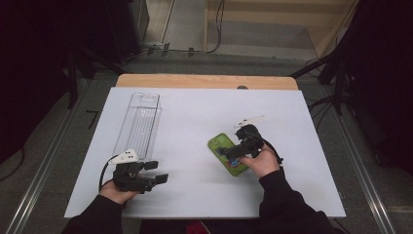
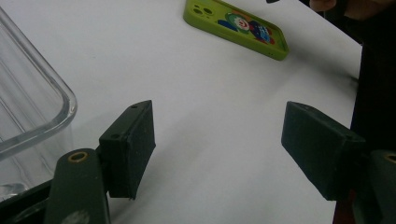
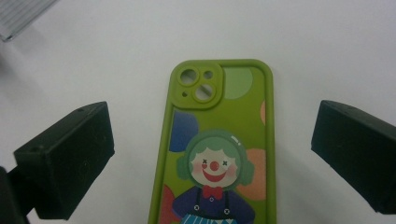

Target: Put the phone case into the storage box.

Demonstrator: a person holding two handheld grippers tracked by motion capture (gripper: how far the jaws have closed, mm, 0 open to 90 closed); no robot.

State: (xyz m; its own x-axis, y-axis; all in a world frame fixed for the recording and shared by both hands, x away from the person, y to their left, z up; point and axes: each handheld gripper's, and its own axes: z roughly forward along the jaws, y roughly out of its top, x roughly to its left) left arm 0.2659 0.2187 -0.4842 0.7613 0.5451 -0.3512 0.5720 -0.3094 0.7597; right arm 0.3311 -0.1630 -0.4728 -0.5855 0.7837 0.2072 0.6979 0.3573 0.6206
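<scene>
Item: green phone case [image 1: 227,154], printed with a clown figure, laid flat on the white table [image 1: 195,126], right of centre and towards the near edge. In the right gripper view the case [image 3: 219,140] is seen lengthwise, camera cut-outs at the far end, the clown below them. In the left gripper view it [image 2: 236,27] is seen lying far off, well apart from that gripper.

Item: right gripper [image 1: 233,152], held in the person's right hand [image 1: 263,163], positioned over the near end of the case. Its jaws are spread wide, one on each side of the case; no contact with the case edges is seen in the right gripper view [image 3: 212,154].

Item: left gripper [image 1: 158,171], held in the left hand [image 1: 117,192] at the near left of the table. Its jaws are held apart with only bare table between them [image 2: 219,149].

Item: clear plastic tray [image 1: 139,122], long and narrow, placed on the left part of the table, running from far to near. Its rounded near corner [image 2: 32,102] is seen just beside the left gripper.
</scene>
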